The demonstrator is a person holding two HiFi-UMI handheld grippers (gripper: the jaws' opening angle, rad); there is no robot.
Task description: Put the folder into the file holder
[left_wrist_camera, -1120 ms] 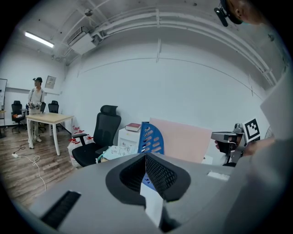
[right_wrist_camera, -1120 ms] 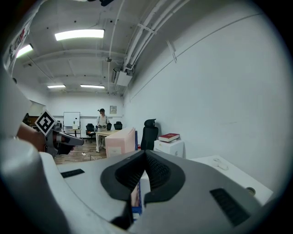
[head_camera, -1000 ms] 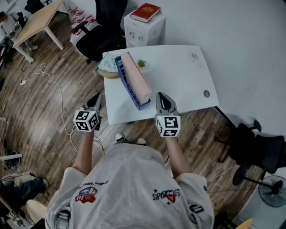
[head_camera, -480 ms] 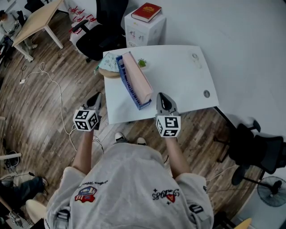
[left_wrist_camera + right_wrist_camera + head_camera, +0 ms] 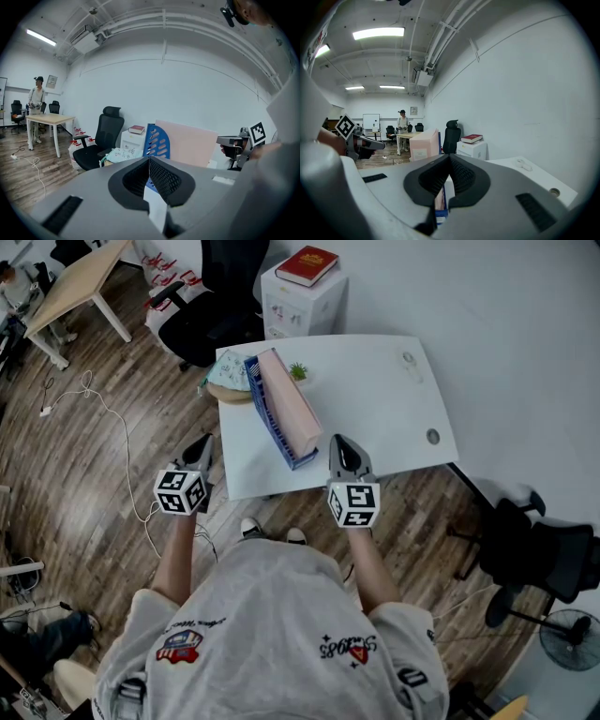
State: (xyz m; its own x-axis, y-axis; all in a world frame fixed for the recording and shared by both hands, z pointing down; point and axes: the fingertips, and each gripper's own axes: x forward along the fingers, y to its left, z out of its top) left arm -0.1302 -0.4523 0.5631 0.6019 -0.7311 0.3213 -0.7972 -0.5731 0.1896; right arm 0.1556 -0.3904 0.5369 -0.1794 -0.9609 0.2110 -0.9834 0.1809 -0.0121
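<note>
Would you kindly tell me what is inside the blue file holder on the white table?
A pink folder stands upright inside the blue file holder, along most of its length. It covers the holder's floor, so anything beneath or behind it cannot be seen.

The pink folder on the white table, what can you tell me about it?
The pink folder is a thick, pale, box-like file with flat faces; it looks like card. It stands upright on its long edge inside the blue slotted file holder, running diagonally across the white table near its left edge. A white label shows on its near end. Only the holder appears to touch it.
</note>
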